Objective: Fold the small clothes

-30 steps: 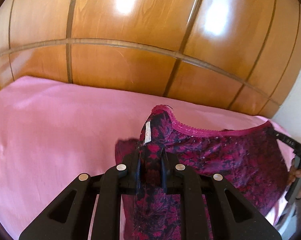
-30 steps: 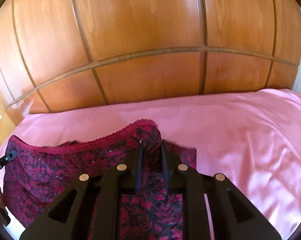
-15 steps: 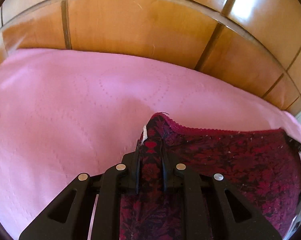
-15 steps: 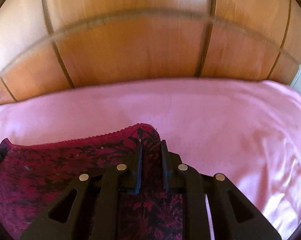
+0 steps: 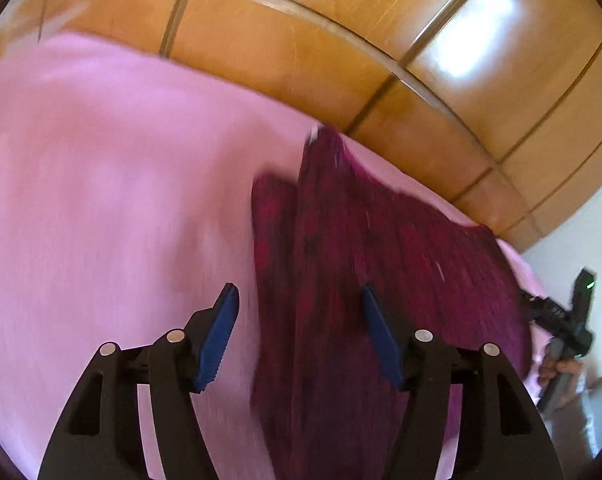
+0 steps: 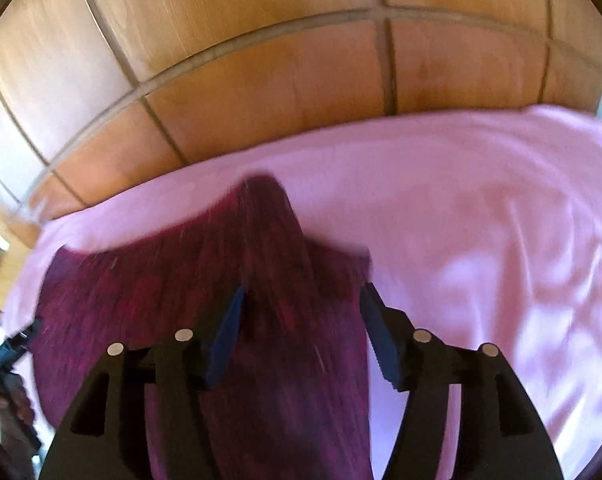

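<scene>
On the pink bed the dark red garment stretches sideways between both grippers; left gripper and right gripper are opening, cloth lying loose between their blue pads.

A: Garment?
B: Dark magenta w/ black print, blurred; pattern not readable.

A: Sheet?
B: Plain pink, no print visible.

A: Panels behind?
B: Orange-brown wood, darker grooves, white glare spots.

A: Grippers?
B: Left gripper & right gripper: black bodies, blue pads, silver pins.
</scene>
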Demonstrator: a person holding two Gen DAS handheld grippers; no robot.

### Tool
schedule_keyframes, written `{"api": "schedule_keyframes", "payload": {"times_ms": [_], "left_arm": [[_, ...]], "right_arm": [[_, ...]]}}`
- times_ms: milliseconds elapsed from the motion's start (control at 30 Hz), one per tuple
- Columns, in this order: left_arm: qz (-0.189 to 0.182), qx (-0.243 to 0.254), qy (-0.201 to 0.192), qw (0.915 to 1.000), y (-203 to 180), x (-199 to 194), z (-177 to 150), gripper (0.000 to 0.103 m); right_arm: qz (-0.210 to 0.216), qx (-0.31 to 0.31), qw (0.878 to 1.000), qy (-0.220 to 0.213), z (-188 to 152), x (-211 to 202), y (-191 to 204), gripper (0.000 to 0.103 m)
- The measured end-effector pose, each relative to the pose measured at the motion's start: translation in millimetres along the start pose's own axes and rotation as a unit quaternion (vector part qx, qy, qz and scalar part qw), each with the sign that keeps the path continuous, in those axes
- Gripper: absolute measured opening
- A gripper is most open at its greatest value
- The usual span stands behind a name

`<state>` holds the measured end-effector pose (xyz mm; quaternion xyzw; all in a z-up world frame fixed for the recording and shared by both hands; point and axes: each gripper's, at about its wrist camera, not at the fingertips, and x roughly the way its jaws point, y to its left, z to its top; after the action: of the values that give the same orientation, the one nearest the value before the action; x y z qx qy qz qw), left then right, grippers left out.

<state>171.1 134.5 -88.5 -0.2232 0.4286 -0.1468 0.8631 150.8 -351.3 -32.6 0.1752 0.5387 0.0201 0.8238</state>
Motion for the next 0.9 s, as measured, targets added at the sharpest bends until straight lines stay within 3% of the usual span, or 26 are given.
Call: {"api": "schedule_keyframes", "payload": {"times_ms": [100,233,300,333,400,467,500,667,900], "left_arm": [[-0.041,-0.029,0.007,0.9987,9,-16,-38,0.062],[-0.068,-0.056,0.017,0.9959,11,-24,-73,0.062],[-0.076,-0.060,0.018,0.9952,11,-22,-81,0.049],[-0.078,-0.062,0.019,0.9949,11,-22,-83,0.045],[-0.077,-0.060,0.021,0.9950,9,-21,-82,0.027],[-0.071,-0.053,0.022,0.9958,7,-26,-78,0.020],[-0.070,-0.048,0.021,0.9962,6,-29,-74,0.018],[-0.077,-0.037,0.028,0.9960,-1,-50,-78,0.017],[-0.073,-0.037,0.064,0.9946,-4,-81,-124,0.017]], "right_arm": [[0.042,0.017,0.999,0.011,-39,-22,-9,0.064],[0.051,0.009,0.998,0.025,-80,-35,-6,0.065],[0.041,0.002,0.999,0.021,-97,-44,-2,0.064],[0.048,0.007,0.998,0.028,-102,-44,-2,0.054],[0.032,-0.006,0.999,0.029,-115,-47,1,0.041],[0.029,-0.006,0.999,0.033,-116,-46,-1,0.019],[0.037,0.001,0.999,0.032,-114,-53,-2,0.015],[0.072,0.002,0.997,0.021,-117,-91,-11,0.013],[0.076,-0.024,0.994,0.074,-160,-123,-22,0.013]]}}
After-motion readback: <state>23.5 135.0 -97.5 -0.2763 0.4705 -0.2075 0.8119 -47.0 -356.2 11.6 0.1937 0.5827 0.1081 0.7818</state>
